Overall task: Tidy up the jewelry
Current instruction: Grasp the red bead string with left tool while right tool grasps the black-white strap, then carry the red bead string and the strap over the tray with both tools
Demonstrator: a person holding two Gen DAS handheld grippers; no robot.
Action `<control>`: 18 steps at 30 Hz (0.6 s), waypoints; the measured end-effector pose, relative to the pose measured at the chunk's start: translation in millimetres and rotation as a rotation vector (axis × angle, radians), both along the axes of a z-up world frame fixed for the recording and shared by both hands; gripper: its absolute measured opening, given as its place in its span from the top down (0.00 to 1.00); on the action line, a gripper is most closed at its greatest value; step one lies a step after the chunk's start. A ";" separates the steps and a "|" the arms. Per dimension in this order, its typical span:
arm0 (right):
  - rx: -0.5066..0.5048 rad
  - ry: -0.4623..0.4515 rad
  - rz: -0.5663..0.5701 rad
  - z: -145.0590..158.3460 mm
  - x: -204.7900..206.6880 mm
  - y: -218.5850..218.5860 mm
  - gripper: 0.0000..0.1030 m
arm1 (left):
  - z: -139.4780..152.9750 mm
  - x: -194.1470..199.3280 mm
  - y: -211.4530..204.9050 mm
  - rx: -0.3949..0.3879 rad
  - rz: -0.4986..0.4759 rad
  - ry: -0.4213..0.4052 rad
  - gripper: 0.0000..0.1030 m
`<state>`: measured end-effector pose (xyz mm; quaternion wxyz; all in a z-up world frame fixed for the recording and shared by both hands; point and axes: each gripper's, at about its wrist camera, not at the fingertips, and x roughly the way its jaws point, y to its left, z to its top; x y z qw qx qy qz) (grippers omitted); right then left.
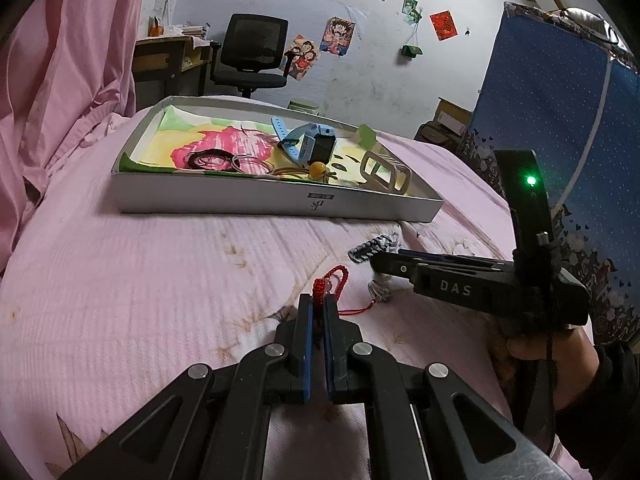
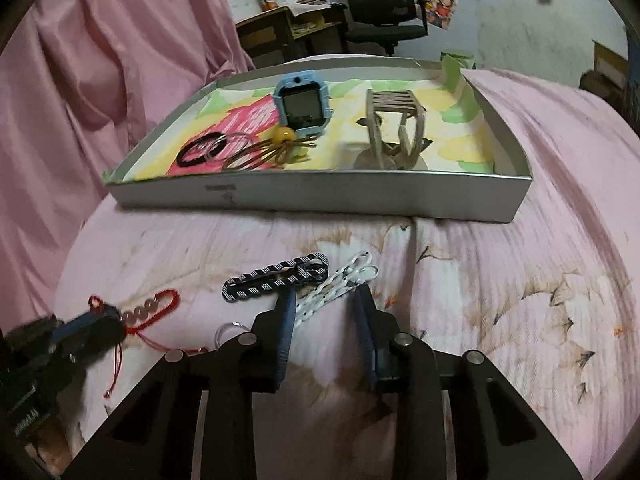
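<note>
Pinching the red braided cord bracelet with pale beads (image 1: 329,285), the left claw (image 1: 318,300) has its blue-padded jaws drawn together on the cord, low over the pink quilted bedspread (image 1: 160,280). Well ahead of it sits the shallow white cardboard box lid with a floral paper lining (image 1: 280,200), already holding a light-blue child's smartwatch (image 1: 310,144), a beige plastic claw hair clip (image 1: 386,172), a black hair tie (image 1: 208,159), thin metal bangles (image 1: 250,164) and a tan elastic with an amber bead (image 1: 318,169).

The right claw (image 2: 326,300) has its jaws apart, gripping nothing. A black-and-white striped snap hair clip (image 2: 276,276) lies just at its left fingertip, and a white dotted snap hair clip (image 2: 340,284) lies between the two tips.

The bracelet looks light and limp; I judge it will sag and swing, so a hold on the thick braided knot is safer than on the thin tail, which could slip out. The snap clips seem stiff, flat and smooth, best pinched across the narrow width near the middle.

Only the right wrist view shows the bracelet's trailing tail and both snap clips laid out whole; in the left wrist view the right claw covers most of them. The left wrist view alone shows its jaws closed on the cord; the other view blurs that claw.
</note>
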<state>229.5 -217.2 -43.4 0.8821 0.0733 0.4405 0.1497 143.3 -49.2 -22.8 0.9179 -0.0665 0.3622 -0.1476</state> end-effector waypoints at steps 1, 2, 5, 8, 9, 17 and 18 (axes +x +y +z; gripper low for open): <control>0.002 0.003 -0.002 -1.1 1.2 0.1 0.74 | 0.0 0.1 0.0 0.000 0.001 0.000 0.95; -0.001 0.006 -0.003 -1.6 2.8 0.5 0.74 | 0.3 -0.1 0.2 0.000 0.001 0.000 0.95; -0.012 0.010 -0.007 -3.5 6.3 4.0 0.74 | 0.2 -0.2 1.0 -0.003 0.002 -0.002 0.95; -0.014 0.011 -0.009 -4.5 7.3 7.0 0.85 | -0.1 0.5 0.8 -0.007 0.000 -0.004 0.95; -0.010 0.011 -0.010 -4.8 6.6 5.9 0.89 | -0.1 0.3 1.6 -0.009 -0.002 -0.006 0.95; 0.057 -0.002 -0.041 -2.2 -14.3 -11.9 0.94 | 6.5 -5.8 4.7 -0.006 -0.026 -0.046 0.95; 0.059 -0.007 -0.045 -1.4 -19.0 -13.1 0.94 | 6.9 -6.7 4.6 -0.004 -0.029 -0.049 0.95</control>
